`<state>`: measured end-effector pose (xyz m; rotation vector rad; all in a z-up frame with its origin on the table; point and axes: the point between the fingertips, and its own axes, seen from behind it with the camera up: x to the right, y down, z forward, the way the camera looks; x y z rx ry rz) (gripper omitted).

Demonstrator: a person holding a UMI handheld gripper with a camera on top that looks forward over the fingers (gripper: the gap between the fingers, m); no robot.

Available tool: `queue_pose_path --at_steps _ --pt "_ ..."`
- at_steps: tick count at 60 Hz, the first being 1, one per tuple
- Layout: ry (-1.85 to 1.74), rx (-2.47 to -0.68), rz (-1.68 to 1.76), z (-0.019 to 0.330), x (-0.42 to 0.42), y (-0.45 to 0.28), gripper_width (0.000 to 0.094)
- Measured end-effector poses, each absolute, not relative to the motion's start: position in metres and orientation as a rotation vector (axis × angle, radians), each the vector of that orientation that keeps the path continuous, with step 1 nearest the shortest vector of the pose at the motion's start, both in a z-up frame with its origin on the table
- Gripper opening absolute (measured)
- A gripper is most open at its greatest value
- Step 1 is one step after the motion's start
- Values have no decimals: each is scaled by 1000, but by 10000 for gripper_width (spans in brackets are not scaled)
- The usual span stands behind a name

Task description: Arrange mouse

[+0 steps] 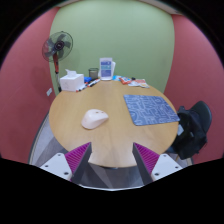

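A white computer mouse [94,120] lies on the round wooden table [110,140], left of a patterned mouse pad [150,108]. My gripper [112,158] hangs above the near edge of the table, well short of the mouse. Its fingers, with magenta pads [78,156], stand wide apart and hold nothing. The mouse is ahead of the fingers and a little left of their middle.
At the table's far side stand a white box [70,81], a blue and white container [106,69] and small items. A black fan [57,46] stands behind at left. A black chair [196,125] is to the right of the table.
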<state>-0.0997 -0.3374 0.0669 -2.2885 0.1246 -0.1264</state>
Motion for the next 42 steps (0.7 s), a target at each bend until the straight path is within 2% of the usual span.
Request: queue_pose_path --at_steps 9,23,33,38,42 --pt "131 -2256 -48 37 -149 -273 839" --pt "196 -2248 -38 -5 -163 -190 839" --pt "201 -2230 -59 -7 -164 -153 829" --pt "171 -2232 -68 -9 -165 -138 768" --pt "141 -2229 -100 -9 -164 -130 665"
